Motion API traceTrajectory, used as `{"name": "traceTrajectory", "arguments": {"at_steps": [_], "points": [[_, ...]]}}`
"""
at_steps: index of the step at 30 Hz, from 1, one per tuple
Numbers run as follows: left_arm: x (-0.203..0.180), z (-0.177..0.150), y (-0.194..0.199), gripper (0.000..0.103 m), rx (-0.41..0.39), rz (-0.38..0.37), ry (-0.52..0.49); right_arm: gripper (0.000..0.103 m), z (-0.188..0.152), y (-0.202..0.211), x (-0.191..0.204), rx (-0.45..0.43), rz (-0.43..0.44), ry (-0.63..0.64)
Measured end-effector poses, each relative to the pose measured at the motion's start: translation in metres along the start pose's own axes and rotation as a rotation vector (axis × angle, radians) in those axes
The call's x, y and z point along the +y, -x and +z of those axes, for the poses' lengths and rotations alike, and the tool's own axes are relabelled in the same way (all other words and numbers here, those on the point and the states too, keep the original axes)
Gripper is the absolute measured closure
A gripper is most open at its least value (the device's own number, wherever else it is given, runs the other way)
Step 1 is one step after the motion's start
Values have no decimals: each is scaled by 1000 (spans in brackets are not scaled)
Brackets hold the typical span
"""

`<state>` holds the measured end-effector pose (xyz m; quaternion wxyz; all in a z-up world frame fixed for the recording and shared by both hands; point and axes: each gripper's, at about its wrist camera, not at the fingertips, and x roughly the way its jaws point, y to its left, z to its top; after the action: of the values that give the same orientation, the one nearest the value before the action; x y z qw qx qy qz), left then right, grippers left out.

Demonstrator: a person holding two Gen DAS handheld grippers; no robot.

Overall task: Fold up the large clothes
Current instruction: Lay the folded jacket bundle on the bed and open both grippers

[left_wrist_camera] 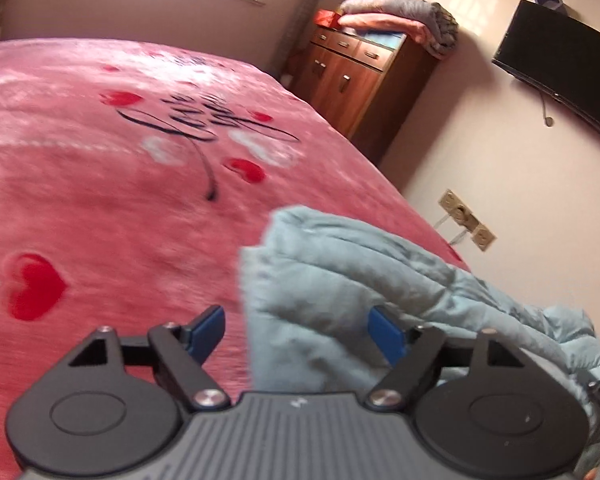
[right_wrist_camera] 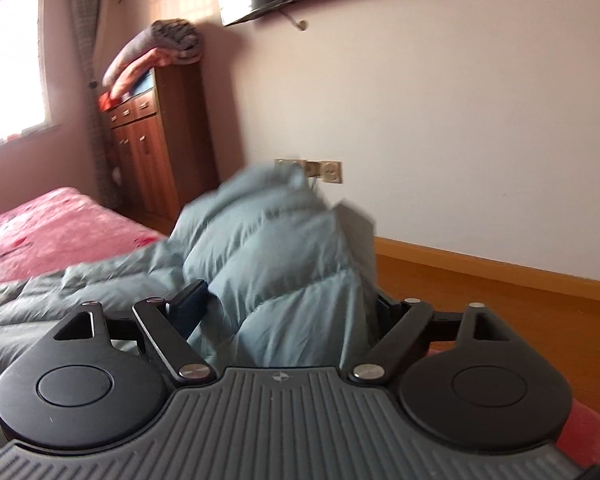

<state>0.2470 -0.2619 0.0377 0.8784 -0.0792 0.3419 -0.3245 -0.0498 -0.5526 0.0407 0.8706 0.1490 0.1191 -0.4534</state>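
Jacket (left_wrist_camera: 340,272), pale blue quilted puffer, lies bunched at the bed's (left_wrist_camera: 100,200) right edge, part of it hanging past that edge toward the wall. Left gripper (left_wrist_camera: 300,332) jaws spread wide, nothing clamped; jacket fabric sits between and ahead of its blue pads (left_wrist_camera: 388,334). Right gripper (right_wrist_camera: 288,304) jaws also wide apart, a raised fold of the jacket (right_wrist_camera: 284,248) bulging up between them, not pinched. Pink heart-print blanket stretches bare to the left. Wooden floor (right_wrist_camera: 500,308) and wall (right_wrist_camera: 460,120) close on the right. Cabinet (left_wrist_camera: 360,76) stands further back.
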Motion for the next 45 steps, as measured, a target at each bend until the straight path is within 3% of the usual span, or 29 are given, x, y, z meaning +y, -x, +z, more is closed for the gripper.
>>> {"name": "traceTrajectory", "arguments": {"at_steps": [10, 14, 22, 29, 33, 41, 45], "points": [[6, -24, 84, 16, -32, 73, -122, 1, 25, 24, -30, -78, -23, -187], [-5, -49, 123, 11, -35, 76, -174, 0, 25, 42, -23, -58, -1, -161], [-14, -106, 210, 2, -53, 91, -146, 0, 0, 96, -16, 62, 71, -65], [-15, -135, 275, 1, -45, 159, -134, 0, -17, 164, -32, 142, 123, -41], [-19, -139, 304, 1, -31, 208, -147, 0, -23, 210, -36, 108, 108, 32], [-36, -138, 361, 1, -88, 193, -164, 0, -12, 297, -27, 4, 144, 96], [-41, -136, 385, 1, -112, 186, -173, 0, 0, 319, -20, 12, 157, 96]]}}
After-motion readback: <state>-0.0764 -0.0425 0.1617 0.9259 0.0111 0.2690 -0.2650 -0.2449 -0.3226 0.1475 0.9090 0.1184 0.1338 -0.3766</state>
